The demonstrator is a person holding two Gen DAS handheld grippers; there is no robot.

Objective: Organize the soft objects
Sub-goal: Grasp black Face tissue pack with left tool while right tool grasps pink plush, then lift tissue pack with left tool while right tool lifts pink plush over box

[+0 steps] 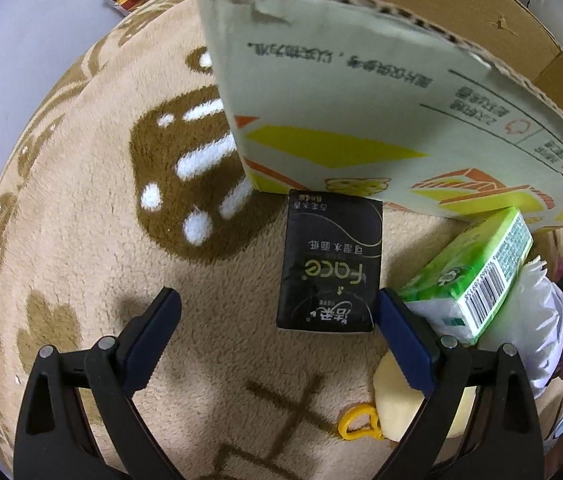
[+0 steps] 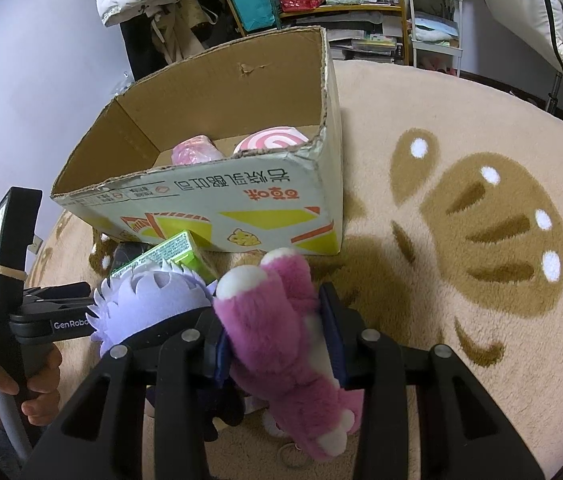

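Presently: right gripper (image 2: pixel 277 344) clamps pink plush (image 2: pixel 281 344); left gripper (image 1: pixel 277 344) gapes empty. Lift clear, release above box (image 2: pixel 209 204), twelve o'clock.

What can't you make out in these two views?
- Box contents: right view, front wall hides all but the tops of two pink things.
- Yellow soft thing: left view, the left gripper's finger covers most of it.
- Black pack: right view, mostly behind the green pack.

Black tissue pack (image 1: pixel 329 266) top edge tucked behind cardboard box (image 1: pixel 361 120); purple-haired doll (image 2: pixel 153 304) body hidden behind gripper arms
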